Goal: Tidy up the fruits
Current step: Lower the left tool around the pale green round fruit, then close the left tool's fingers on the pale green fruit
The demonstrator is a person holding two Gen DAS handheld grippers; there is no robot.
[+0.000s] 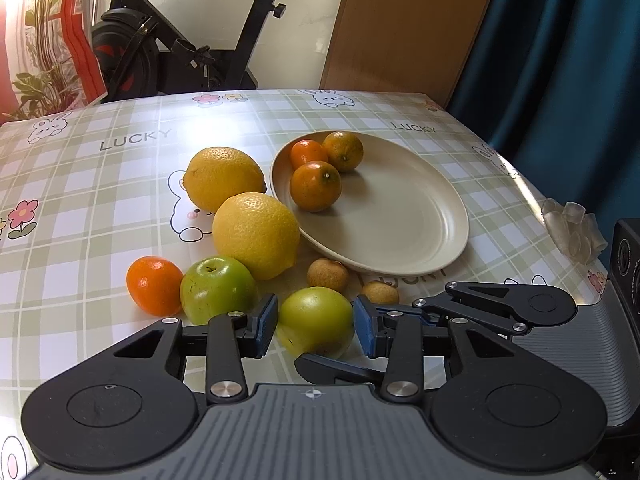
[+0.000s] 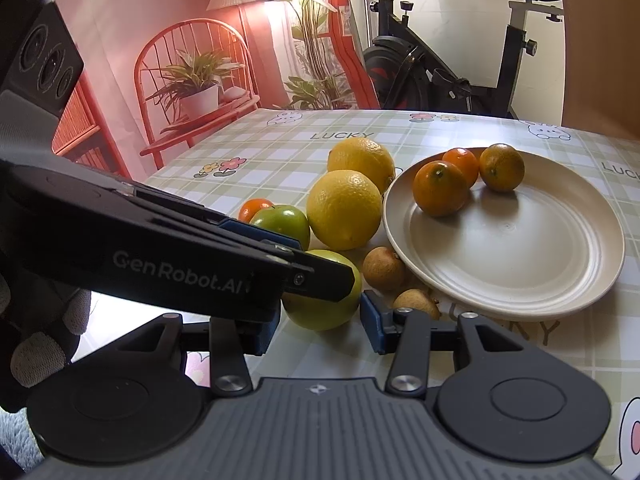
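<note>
A small green apple [image 1: 316,320] [image 2: 320,304] rests on the checked tablecloth. My left gripper [image 1: 316,328] is shut on it, a blue pad against each side. My right gripper [image 2: 320,330] comes in crosswise and is shut on the same apple. Its right pad touches the apple, while the left gripper's finger [image 2: 320,276] covers its other pad. A cream plate [image 1: 400,232] [image 2: 520,260] holds three small oranges [image 1: 315,186]. Beside the plate lie two lemons [image 1: 256,236], a second green apple [image 1: 218,290], a loose orange [image 1: 154,286] and two longans [image 1: 328,274].
The table's right edge [image 1: 560,216] carries a clump of clear plastic pieces [image 1: 572,228]. A gloved hand [image 2: 40,356] holds the left gripper. An exercise bike [image 1: 180,60] and a red chair with plants [image 2: 192,80] stand beyond the far edge.
</note>
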